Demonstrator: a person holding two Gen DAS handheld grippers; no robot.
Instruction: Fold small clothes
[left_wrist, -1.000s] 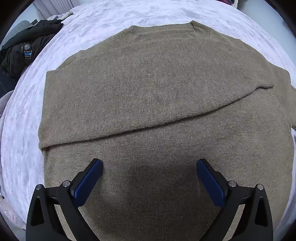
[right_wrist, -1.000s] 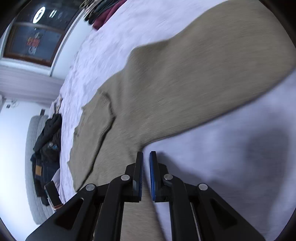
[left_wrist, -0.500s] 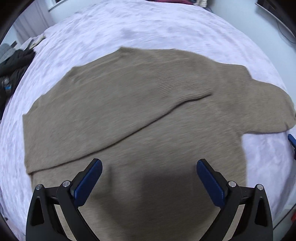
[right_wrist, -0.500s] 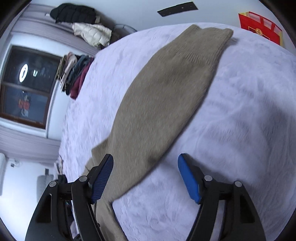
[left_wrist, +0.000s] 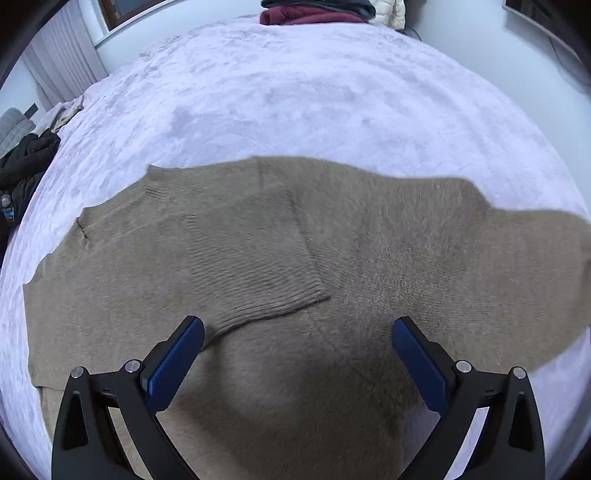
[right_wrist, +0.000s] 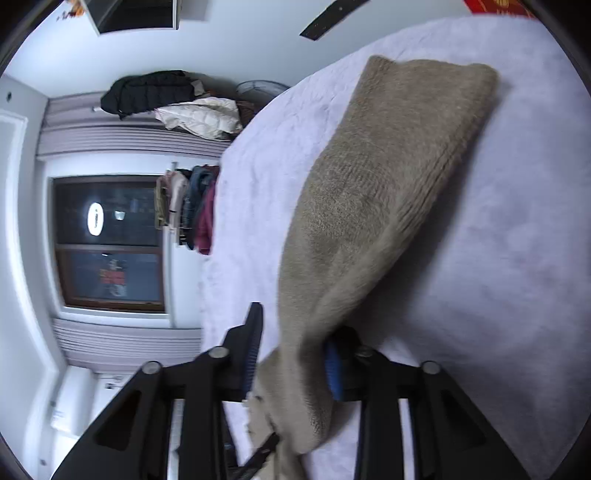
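Observation:
An olive-brown knit sweater (left_wrist: 258, 258) lies flat on the pale lilac bed cover (left_wrist: 295, 92), one sleeve folded across its body with the cuff near the middle. My left gripper (left_wrist: 297, 354) is open and empty, hovering just above the sweater's lower body. In the right wrist view the other sleeve (right_wrist: 388, 192) stretches away over the bed, and its near part is lifted between the jaws of my right gripper (right_wrist: 291, 354). The jaws stand partly closed around the fabric, with a gap on the left side.
Dark clothes (left_wrist: 22, 166) are heaped at the bed's left edge. Folded garments (left_wrist: 314, 11) lie beyond the far edge. The right wrist view shows a window (right_wrist: 107, 243), hanging clothes (right_wrist: 192, 210) and jackets (right_wrist: 166, 99) by the wall.
My right gripper opened, moved to the outstretched sleeve and now closes around it, lifting the fabric. My left gripper stayed open and its view shifted right across the sweater.

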